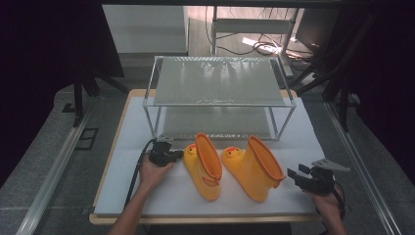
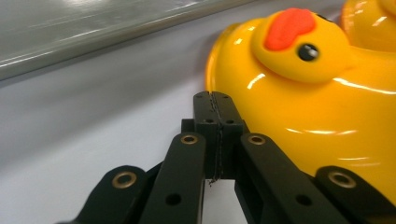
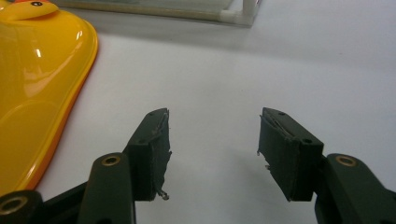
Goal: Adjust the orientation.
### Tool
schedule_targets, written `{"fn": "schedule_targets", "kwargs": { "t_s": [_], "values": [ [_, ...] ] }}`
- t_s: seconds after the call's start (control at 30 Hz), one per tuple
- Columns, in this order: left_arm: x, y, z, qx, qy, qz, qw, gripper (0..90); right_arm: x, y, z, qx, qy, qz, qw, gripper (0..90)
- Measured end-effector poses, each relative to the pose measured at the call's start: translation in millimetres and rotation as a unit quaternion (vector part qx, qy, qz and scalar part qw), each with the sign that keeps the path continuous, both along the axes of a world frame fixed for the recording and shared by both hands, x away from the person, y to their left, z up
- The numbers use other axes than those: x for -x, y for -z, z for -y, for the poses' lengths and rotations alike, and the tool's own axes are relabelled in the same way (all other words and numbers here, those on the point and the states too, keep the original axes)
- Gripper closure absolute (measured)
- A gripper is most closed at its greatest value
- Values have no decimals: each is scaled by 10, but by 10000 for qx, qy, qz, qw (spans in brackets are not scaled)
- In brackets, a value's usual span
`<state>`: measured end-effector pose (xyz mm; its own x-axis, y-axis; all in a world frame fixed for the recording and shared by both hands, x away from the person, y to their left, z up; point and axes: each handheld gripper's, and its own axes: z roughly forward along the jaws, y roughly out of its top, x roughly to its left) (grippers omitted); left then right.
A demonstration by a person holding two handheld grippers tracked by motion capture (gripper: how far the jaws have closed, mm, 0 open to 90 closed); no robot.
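Note:
Two yellow rubber boots with duck faces lie on the white table top: the left boot and the right boot. My left gripper is shut with nothing between its jaws, its tips beside the left boot's toe. In the left gripper view the closed jaw tips sit close against the duck-faced toe; whether they touch it is unclear. My right gripper stands open, a little right of the right boot. In the right gripper view its jaws spread over bare table, with the boot's yellow side at the left.
A two-level rack with a metal frame and translucent shelves stands behind the boots. The white table top ends in a wooden edge near the person. Dark stands and cables lie beyond the table at the back.

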<state>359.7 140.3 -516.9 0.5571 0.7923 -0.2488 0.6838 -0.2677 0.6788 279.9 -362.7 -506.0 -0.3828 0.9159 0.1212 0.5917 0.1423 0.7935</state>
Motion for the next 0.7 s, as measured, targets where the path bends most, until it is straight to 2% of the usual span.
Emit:
{"fn": "schedule_targets", "kwargs": {
  "t_s": [0.13, 0.4, 0.43, 0.5, 0.53, 0.57, 0.6, 0.63, 0.7],
  "values": [
    [2, 3, 96, 0, 130, 16, 9999, 900, -1, 8, -3, 11, -3, -4, 10000, 427],
    [-27, 3, 142, 11, 175, 19, 9998, 900, -2, 10, 13, 18, 8, -24, 10000, 427],
    [-1, -23, 97, 80, 246, -14, 9997, 900, 0, 11, 18, 26, 13, -15, 10000, 427],
    [122, -90, 44, 120, 229, 62, 9996, 900, 6, 10, 26, 19, 28, -13, 10000, 427],
    [122, -90, 44, 120, 229, 62, 9996, 900, 6, 10, 26, 19, 28, -13, 10000, 427],
    [197, -123, 13, 71, 315, 84, 9994, 900, 11, 8, 29, -3, 41, -14, 10000, 427],
    [355, -167, -2, 13, 526, 124, 9985, 900, 11, 8, 40, -18, 51, 6, 10000, 427],
    [355, -167, -2, 13, 526, 124, 9985, 900, 11, 8, 40, -18, 51, 6, 10000, 427],
    [479, -171, 40, -46, 781, 86, 9969, 900, 7, 5, 46, -44, 68, -6, 10000, 427]
  ]
}}
